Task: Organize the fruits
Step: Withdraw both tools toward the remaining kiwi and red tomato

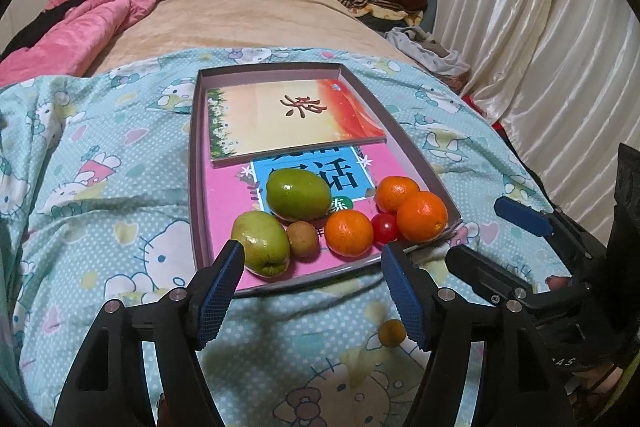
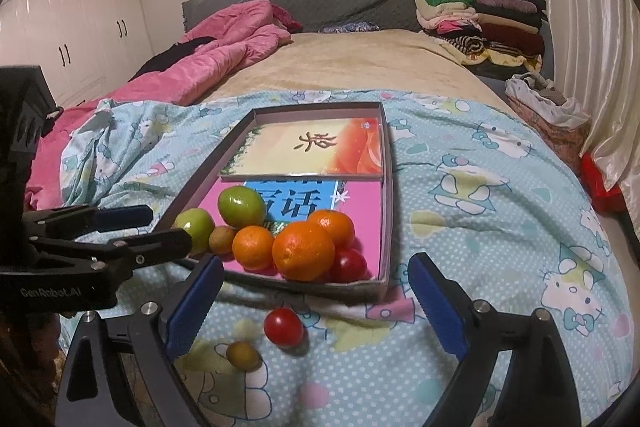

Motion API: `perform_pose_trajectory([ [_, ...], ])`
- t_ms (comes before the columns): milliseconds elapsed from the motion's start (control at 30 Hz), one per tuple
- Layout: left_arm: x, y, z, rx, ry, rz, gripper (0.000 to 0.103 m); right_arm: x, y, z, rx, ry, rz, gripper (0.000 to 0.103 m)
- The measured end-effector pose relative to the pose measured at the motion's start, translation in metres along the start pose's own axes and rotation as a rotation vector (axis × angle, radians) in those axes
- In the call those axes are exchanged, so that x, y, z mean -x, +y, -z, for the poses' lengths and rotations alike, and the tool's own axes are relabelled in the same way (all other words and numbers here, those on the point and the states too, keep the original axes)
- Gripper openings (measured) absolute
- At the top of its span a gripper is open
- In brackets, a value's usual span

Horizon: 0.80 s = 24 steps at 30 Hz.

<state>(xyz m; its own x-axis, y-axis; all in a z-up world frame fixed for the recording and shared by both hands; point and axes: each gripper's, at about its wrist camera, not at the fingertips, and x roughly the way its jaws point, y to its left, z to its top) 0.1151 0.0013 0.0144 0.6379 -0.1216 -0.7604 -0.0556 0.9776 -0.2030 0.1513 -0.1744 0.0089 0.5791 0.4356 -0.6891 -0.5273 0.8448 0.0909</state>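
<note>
Underneath everything, a bed with a blue cartoon-print quilt. On the quilt, a shallow box lined with two books. Clustered at the box's near end: two green fruits, three oranges, a small brown fruit, a cherry tomato. Outside the box, just off its near wall, a second cherry tomato and a small yellow-brown fruit. Before the box, left tool and right tool, both spread wide, gripping nothing.

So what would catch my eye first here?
The heap of fruit at the near end of the shallow box: three oranges, two green fruits. Then the small red tomato left outside on the cartoon-cat bedsheet, between the open right tongs.
</note>
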Motion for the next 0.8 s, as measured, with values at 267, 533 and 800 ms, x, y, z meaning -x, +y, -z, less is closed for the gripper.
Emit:
perform_pose_trajectory([
  [267,0.003,0.001,0.004,0.004,0.011,0.001,0.072,-0.003,0.003,0.006,0.019,0.041,0.004,0.094],
  [533,0.007,0.004,0.020,-0.025,0.054,0.021,0.072,-0.012,-0.001,0.012,0.011,0.107,0.017,0.094],
  [800,-0.007,-0.022,0.038,-0.161,0.133,0.039,0.072,-0.021,-0.005,0.017,-0.007,0.164,0.003,0.094],
])
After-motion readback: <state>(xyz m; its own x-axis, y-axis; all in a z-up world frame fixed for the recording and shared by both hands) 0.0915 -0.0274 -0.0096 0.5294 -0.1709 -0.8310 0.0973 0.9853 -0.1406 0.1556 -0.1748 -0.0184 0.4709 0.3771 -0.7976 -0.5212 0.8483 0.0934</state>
